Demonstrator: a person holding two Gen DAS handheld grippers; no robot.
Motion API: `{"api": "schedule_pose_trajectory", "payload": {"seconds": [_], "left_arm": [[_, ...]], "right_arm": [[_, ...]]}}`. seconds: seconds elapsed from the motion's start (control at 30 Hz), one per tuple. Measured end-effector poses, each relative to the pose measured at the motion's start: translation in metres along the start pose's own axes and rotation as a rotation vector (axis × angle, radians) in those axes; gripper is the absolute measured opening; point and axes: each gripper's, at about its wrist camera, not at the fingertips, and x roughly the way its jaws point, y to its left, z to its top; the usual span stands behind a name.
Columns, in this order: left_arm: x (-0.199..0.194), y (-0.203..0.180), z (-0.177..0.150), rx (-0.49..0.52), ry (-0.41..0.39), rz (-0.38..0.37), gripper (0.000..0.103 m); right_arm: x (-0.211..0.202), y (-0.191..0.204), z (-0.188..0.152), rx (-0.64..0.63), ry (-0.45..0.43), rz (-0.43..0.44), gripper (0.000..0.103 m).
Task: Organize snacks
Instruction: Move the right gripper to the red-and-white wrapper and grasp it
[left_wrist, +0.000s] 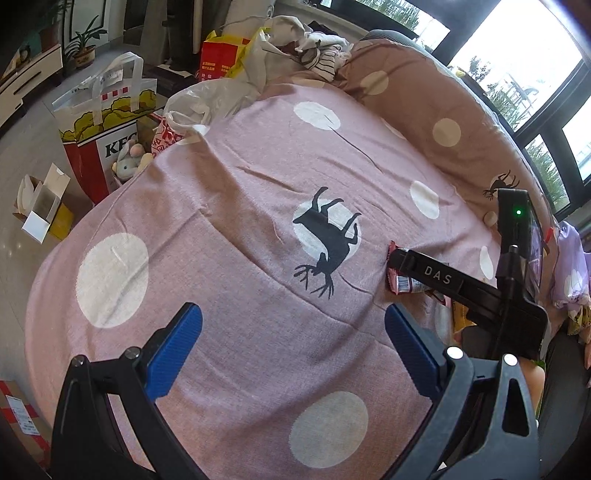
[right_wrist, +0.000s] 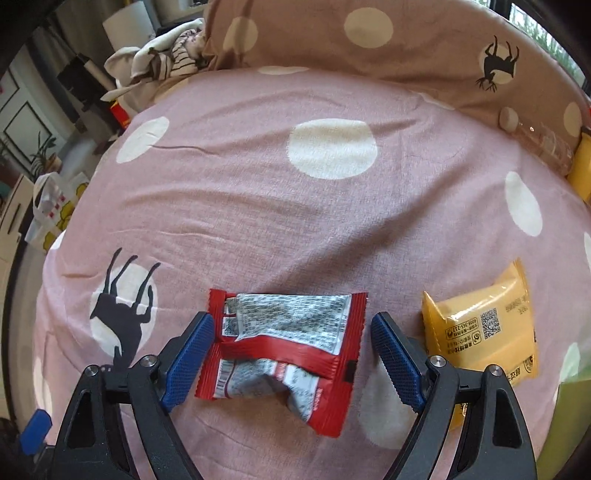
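A red snack packet (right_wrist: 284, 354) lies printed-back up on the pink spotted bedspread (right_wrist: 258, 206), between the blue fingers of my right gripper (right_wrist: 291, 336). The jaws are open and stand either side of the packet without squeezing it. A yellow snack packet (right_wrist: 484, 325) lies just to its right. In the left wrist view my left gripper (left_wrist: 291, 325) is open and empty above bare bedspread (left_wrist: 221, 258). The right gripper's body (left_wrist: 443, 277) crosses that view at right, over the red packet (left_wrist: 400, 282).
A brown spotted pillow (right_wrist: 369, 40) runs along the far side of the bed. A KFC bag (left_wrist: 103, 122), plastic bags (left_wrist: 207, 99) and open boxes (left_wrist: 40, 206) stand on the floor at the bed's left. Another yellow packet (right_wrist: 581, 166) lies at far right.
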Motion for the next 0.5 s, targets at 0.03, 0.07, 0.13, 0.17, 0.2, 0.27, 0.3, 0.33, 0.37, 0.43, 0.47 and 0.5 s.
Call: {"api": "schedule_pose_trajectory", "payload": {"seconds": [0.03,0.07,0.13,0.17,0.2,0.27,0.3,0.33,0.37,0.43,0.47,0.5], "left_arm": [[0.000,0.000,0.000,0.003,0.001,0.001,0.100],[0.000,-0.001,0.000,0.006,0.001,0.004,0.100],[0.000,-0.003,-0.001,0.013,0.000,0.010,0.100],[0.000,-0.004,-0.001,0.018,0.001,0.014,0.100],[0.000,-0.004,-0.001,0.021,0.002,0.014,0.100],[0.001,-0.005,-0.002,0.025,0.006,0.011,0.100],[0.001,-0.006,-0.002,0.027,0.008,0.010,0.100],[0.001,-0.007,-0.002,0.030,0.010,0.010,0.100],[0.002,-0.009,-0.003,0.035,0.012,0.011,0.100],[0.003,-0.012,-0.005,0.043,0.016,0.012,0.100],[0.003,-0.014,-0.005,0.047,0.018,0.009,0.100],[0.003,-0.016,-0.007,0.055,0.022,0.003,0.100]], "right_arm": [[-0.002,0.001,-0.001,-0.008,-0.006,0.010,0.072],[-0.005,0.003,-0.003,-0.024,-0.015,0.000,0.060],[-0.012,0.003,-0.005,-0.032,-0.035,-0.007,0.053],[-0.017,0.002,-0.006,-0.023,-0.043,0.007,0.048],[-0.023,-0.001,-0.007,-0.006,-0.049,0.028,0.042],[-0.035,-0.009,-0.012,0.036,-0.044,0.090,0.036],[-0.042,-0.012,-0.017,0.052,-0.044,0.122,0.033],[-0.044,-0.013,-0.020,0.057,-0.047,0.134,0.033],[-0.050,-0.014,-0.028,0.057,-0.047,0.134,0.032],[-0.057,-0.016,-0.042,0.062,-0.046,0.137,0.032],[-0.062,-0.017,-0.052,0.073,-0.045,0.155,0.032],[-0.064,-0.020,-0.059,0.087,-0.043,0.170,0.032]]}}
